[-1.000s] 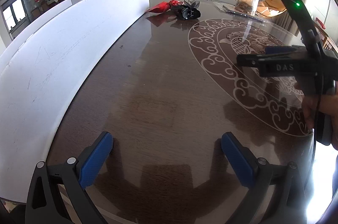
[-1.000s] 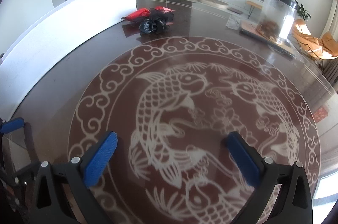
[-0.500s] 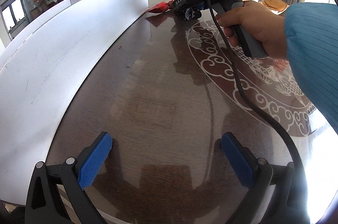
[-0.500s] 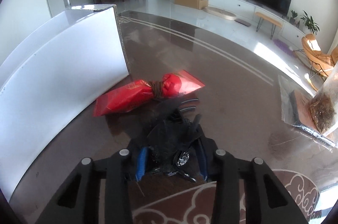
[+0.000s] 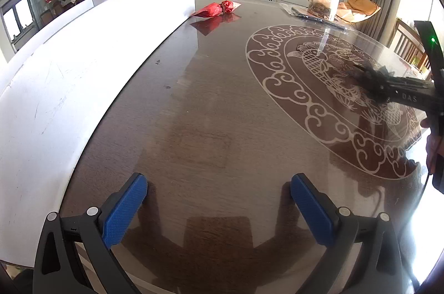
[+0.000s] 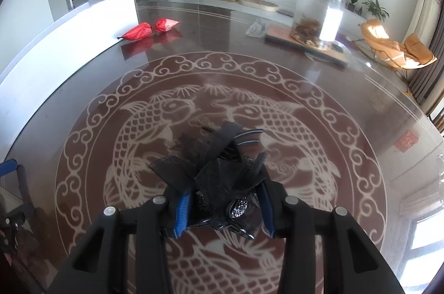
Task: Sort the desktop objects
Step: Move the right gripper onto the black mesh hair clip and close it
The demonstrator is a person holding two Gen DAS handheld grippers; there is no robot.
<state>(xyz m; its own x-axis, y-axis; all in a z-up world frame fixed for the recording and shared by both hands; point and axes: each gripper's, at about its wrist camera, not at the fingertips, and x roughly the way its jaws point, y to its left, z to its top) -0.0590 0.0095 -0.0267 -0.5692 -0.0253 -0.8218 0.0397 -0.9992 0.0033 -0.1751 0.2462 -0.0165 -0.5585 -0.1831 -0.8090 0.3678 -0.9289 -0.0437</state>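
Observation:
A black gauze bow hair clip (image 6: 219,177) with sparkly stones sits between the blue pads of my right gripper (image 6: 224,208). The pads press on its sides while the jaws are just opening a little. I hold it over the fish medallion in the brown table (image 5: 208,113). In the left wrist view the right gripper (image 5: 371,83) enters from the right edge with the clip (image 5: 366,75) at its tip. My left gripper (image 5: 219,205) stands open low over bare table with nothing between its fingers. A red twisted packet (image 5: 219,9) lies at the far end.
A long white board (image 5: 83,72) stands along the table's left side, ending beside the red packet (image 6: 149,29). A clear jar (image 6: 319,14) with brown contents stands on a flat board at the far right. Chairs and the table edge lie to the right.
The right gripper reached the far end, shut on the black hair clip beside the red packet and carried it back over the medallion. The left gripper stayed still and open.

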